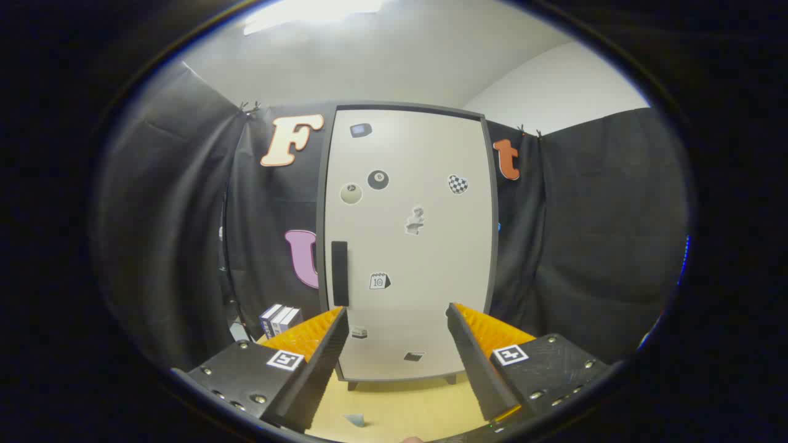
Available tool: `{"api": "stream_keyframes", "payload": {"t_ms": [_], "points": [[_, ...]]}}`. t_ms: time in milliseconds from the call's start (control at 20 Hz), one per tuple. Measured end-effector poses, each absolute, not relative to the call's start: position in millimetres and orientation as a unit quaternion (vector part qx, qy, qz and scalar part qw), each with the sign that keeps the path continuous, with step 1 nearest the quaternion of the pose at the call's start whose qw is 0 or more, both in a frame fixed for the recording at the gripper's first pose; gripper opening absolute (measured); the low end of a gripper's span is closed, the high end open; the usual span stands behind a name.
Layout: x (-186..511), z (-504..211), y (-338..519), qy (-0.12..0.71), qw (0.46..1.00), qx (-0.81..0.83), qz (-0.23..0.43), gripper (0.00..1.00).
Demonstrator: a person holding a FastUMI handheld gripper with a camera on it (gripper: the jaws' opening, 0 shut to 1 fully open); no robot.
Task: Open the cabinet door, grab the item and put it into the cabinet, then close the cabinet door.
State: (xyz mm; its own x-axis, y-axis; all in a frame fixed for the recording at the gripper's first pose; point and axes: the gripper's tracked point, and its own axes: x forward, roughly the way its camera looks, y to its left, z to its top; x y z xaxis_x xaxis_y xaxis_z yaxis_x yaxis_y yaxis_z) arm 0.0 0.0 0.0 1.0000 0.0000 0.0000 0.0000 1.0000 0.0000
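Our gripper [397, 320] is wide open and empty; approaching off-line, we could miss the handle [340, 273] at the cabinet door [425, 246]'s left edge.

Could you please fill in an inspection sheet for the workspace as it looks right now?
Surface: pale wooden table, bare between the fingers apart from a small bluish scrap.
Job's things: cabinet stands upright beyond the fingers, door shut; dark vertical handle on the door's left side; small boxes stand to the cabinet's left, possibly the item.
Clutter: stickers or magnets on the door, including a black ball and a checkered heart.
Grippers: gripper open, fingers apart, holding nothing, short of the cabinet.
Cables: nothing seen.
Surroundings: black cloth wall behind and beside the cabinet; white ceiling above.
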Motion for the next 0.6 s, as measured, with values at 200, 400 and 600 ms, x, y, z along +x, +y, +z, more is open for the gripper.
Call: {"api": "stream_keyframes", "payload": {"t_ms": [200,400,600], "points": [[0.2,-1.4,-1.3,0.002,1.000,-0.004,-0.001,0.96],[1.1,-0.5,0.3,0.003,1.000,-0.001,-0.001,0.96],[3.2,-3.1,0.2,0.008,1.000,-0.002,0.002,0.96]]}}
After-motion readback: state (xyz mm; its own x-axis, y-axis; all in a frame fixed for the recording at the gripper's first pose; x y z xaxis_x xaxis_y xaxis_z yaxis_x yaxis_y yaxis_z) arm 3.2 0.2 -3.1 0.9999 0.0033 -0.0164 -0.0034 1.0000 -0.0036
